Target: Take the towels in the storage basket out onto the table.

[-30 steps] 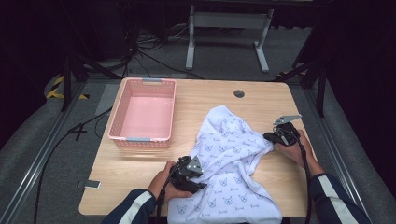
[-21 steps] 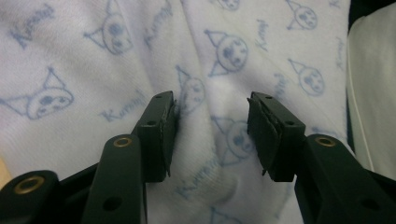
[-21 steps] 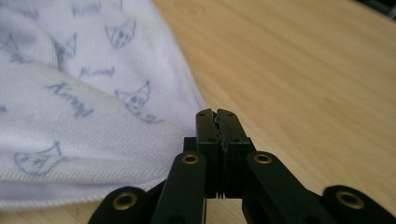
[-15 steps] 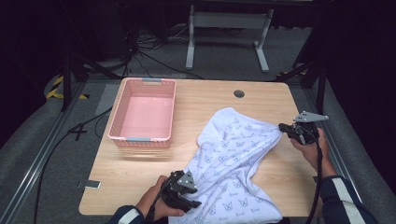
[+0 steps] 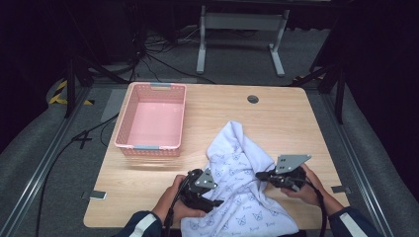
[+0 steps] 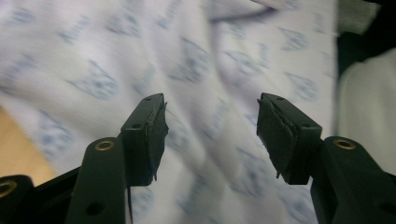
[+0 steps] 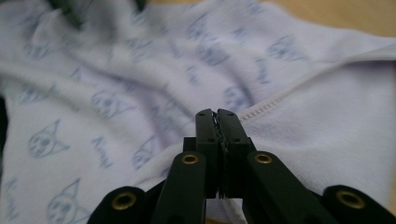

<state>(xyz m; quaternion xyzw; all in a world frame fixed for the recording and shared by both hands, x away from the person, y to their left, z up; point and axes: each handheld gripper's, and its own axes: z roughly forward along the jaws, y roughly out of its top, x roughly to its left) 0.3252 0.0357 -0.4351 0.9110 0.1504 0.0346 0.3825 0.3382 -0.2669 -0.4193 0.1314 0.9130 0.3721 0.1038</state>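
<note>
While L tongs [image 6: 211, 133] opening over cat-print cloth [image 5: 237, 163], R tongs [image 7: 217, 114] pinch hem; print text illegible

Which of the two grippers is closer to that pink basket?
Left. The left gripper is at the near table edge, just below and right of the pink basket. The right gripper sits farther right, across the patterned cloth.
</note>
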